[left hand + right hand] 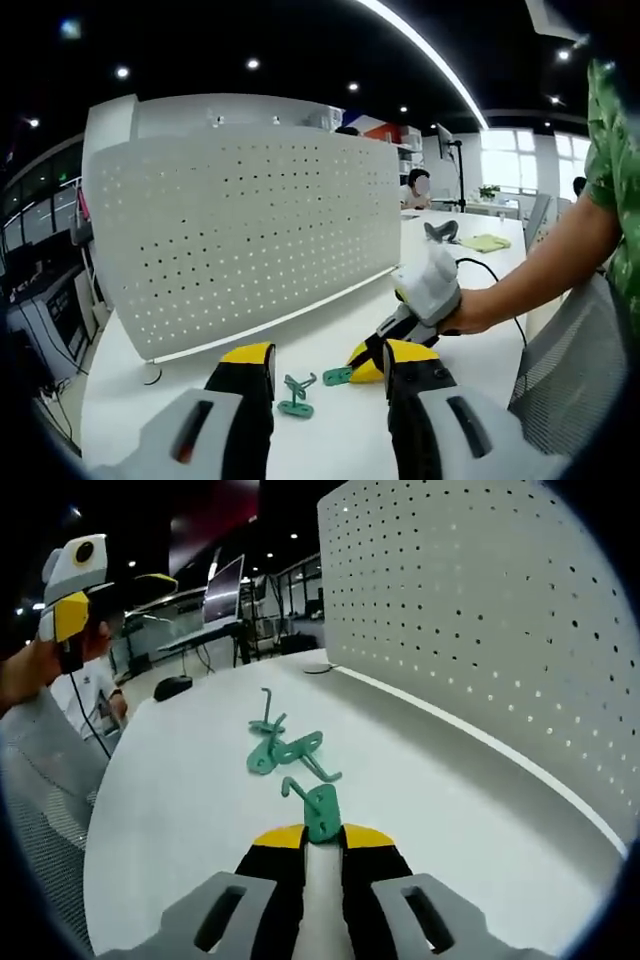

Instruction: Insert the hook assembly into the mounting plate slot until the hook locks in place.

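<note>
In the right gripper view, the right tongs point(320, 842) sit low over the white counter point(170, 810), their yellow-tipped jaws drawn close together on the flat tab of a green hook point(321, 810), whose bent wire end curls up just beyond the tips. The tongs point along the counter, roughly parallel to the foot of the pegboard point(480, 610). A little farther from the held hook, two more green hooks point(285, 750) lie in a loose pile on the counter, touching one another, well in front of the pegboard's base. Beyond them a small dark object point(172, 687) rests near the counter's far edge. At the upper left, the left tongs point(85, 580) appear raised well above the counter in a person's hand.

In the left gripper view, the left tongs point(330, 375) hang above the counter point(130, 390) with their jaws set wide apart and nothing between them. Past the tips, the green hooks point(296, 395) lie on the counter before the pegboard point(250, 230). Just right of them, the right tongs point(362, 370) are angled down with a green hook point(337, 376) at their tip, gripped by a hand point(465, 315) on a forearm reaching in from the right. The white perforated pegboard stands upright behind everything.
</note>
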A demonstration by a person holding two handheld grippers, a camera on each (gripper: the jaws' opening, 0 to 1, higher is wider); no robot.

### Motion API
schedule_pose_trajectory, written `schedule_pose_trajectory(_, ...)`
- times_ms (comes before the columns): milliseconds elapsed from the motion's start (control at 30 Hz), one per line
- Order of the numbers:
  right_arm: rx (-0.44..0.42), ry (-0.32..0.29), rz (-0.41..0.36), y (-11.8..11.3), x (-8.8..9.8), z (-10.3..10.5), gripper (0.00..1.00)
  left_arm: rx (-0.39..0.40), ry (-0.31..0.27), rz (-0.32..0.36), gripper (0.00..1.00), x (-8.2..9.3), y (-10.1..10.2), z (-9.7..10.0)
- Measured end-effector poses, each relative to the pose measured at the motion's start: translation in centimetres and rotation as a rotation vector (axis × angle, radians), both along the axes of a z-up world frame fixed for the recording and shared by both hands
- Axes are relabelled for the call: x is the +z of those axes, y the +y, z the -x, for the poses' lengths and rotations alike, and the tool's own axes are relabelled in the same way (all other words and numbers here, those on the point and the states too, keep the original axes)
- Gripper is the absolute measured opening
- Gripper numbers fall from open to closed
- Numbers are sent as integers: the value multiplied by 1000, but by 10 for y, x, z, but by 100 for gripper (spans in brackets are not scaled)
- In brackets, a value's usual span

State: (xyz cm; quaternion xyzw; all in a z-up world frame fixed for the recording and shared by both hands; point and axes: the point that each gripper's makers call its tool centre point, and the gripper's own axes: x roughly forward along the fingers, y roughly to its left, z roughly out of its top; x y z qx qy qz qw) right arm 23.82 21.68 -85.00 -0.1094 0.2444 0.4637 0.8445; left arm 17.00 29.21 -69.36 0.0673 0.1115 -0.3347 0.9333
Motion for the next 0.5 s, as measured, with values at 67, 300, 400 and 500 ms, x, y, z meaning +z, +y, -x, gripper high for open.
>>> schedule_pose_trajectory(67, 4, -20, -3, 0, 5, -1, 7, -1, 2, -4, 45, -1, -1, 0)
schedule_pose_trajectory(300, 14, -35, -5, 1, 8, -1, 3, -9, 7, -9, 45, -3, -2, 1)
schedule_pose_trajectory(400, 20, -32, -3, 2, 9, 1, 2, -8, 8, -8, 45, -3, -2, 2)
schedule_pose_trajectory(500, 27, -33, 1, 3, 8, 2, 2, -8, 7, -7, 45, -3, -2, 1)
